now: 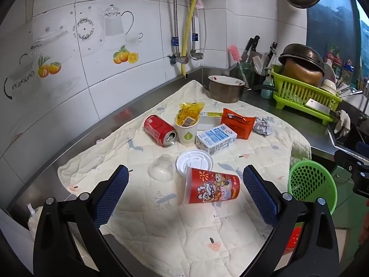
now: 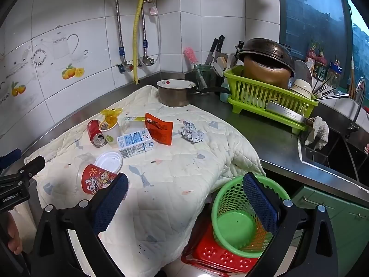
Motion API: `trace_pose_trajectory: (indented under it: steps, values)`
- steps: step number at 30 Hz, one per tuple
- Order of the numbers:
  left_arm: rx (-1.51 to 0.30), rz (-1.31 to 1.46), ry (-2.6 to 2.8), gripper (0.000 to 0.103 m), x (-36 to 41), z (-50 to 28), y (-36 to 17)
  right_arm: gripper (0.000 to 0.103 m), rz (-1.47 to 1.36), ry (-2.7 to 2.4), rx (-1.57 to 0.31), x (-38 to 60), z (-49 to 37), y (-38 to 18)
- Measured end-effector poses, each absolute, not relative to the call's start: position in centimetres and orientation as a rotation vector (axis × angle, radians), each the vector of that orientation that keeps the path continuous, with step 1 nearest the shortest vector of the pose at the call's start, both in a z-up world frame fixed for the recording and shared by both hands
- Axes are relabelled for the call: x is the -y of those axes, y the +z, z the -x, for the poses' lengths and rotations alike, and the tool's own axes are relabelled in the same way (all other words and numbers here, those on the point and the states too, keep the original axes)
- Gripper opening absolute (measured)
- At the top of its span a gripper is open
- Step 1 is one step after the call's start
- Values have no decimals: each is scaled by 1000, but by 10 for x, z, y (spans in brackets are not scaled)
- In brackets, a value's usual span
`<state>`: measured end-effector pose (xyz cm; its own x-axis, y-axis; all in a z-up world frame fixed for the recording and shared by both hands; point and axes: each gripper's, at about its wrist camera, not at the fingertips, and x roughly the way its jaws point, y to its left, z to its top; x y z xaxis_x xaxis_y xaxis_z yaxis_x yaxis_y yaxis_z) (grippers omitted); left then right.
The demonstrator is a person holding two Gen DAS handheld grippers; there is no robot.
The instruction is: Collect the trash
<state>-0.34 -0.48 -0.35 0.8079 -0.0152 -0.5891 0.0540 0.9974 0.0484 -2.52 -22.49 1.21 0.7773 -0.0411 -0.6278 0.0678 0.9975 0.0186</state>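
While both tools spread and empty: lower left tool [image 1: 185,180] over red cup [image 1: 212,188] lying beside white lid [image 1: 194,161], pinch wall gently, carry toward green basket [image 2: 237,217] under right tool [image 2: 185,182].

The soft cloth [image 1: 184,230] is quilted and matt. The red can [image 1: 159,130] is shiny metal. The milk box [image 1: 216,138] is smooth card, and at its 3 o'clock lies a crumpled foil ball [image 1: 263,127]. The green basket [image 2: 237,217] is glossy plastic full of holes. The counter [image 2: 272,138] is dull grey metal.
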Motion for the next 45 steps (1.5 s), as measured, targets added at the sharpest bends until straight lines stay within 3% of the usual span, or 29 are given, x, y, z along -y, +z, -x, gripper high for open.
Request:
trace_pose_trajectory:
  steps: [45]
  values:
    - [-623, -55, -45, 98, -1, 2, 0, 97, -32, -52, -678, 217, 23, 15]
